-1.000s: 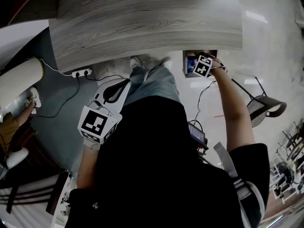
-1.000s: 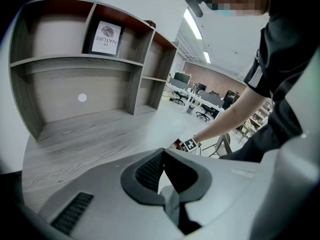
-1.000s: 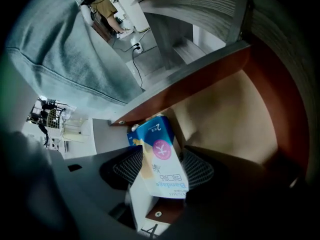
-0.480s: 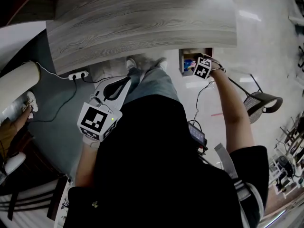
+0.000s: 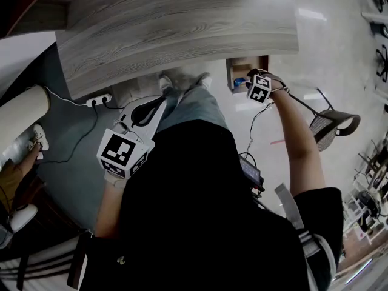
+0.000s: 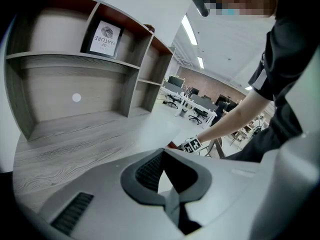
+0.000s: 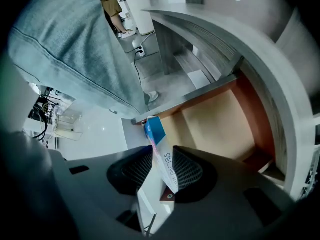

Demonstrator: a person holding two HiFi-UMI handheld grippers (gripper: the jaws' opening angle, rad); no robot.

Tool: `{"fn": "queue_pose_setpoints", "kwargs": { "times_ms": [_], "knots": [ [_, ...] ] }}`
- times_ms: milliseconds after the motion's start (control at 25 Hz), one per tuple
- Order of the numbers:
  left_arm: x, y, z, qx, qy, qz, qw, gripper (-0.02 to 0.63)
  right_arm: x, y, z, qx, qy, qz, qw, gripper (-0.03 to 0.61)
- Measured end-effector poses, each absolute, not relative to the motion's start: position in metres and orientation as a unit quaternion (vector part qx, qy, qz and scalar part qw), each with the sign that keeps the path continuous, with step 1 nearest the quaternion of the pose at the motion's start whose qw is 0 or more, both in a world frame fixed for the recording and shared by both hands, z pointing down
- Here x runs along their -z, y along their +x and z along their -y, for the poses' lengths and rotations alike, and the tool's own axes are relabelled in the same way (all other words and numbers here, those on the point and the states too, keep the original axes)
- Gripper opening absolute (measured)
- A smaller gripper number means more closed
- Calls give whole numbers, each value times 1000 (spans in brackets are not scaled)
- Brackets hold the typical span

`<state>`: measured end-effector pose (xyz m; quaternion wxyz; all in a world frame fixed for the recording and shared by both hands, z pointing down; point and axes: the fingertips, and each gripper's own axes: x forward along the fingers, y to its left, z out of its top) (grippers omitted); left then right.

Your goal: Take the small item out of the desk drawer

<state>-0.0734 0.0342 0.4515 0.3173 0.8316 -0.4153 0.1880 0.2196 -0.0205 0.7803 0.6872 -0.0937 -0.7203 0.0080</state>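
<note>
The open drawer [image 5: 245, 65] sticks out under the grey wood desk [image 5: 182, 29] at the right; its pale floor [image 7: 220, 124] looks bare. A small blue and white box [image 7: 156, 129] stands tilted between the ribbed pads of my right gripper [image 7: 162, 166], whose jaws are closing and touch it on both sides. From the head view the box [image 5: 238, 83] shows as a blue spot at the drawer's front edge beside the right gripper [image 5: 248, 85]. My left gripper [image 5: 159, 105] hangs low by the person's left side, fingertips together, with nothing in it [image 6: 163, 154].
The person's jeans leg [image 5: 194, 105] stands just left of the drawer. A power strip [image 5: 100, 100] with cables lies on the floor under the desk. A chair [image 5: 330, 126] stands at the right. A shelf unit [image 6: 75, 84] rises at the back of the desk.
The right gripper's marker cube has drawn slightly back toward the drawer's front edge, and the blue box now shows at that edge. The left gripper has stayed where it was.
</note>
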Motion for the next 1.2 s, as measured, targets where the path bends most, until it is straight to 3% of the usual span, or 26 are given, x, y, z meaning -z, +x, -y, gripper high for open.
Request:
{"fn": "queue_pose_setpoints", "kwargs": {
  "times_ms": [1200],
  "knots": [
    [-455, -86, -53, -177, 833, 405, 332, 8, -788, 240, -25, 57, -167, 642, 746, 87]
  ]
}}
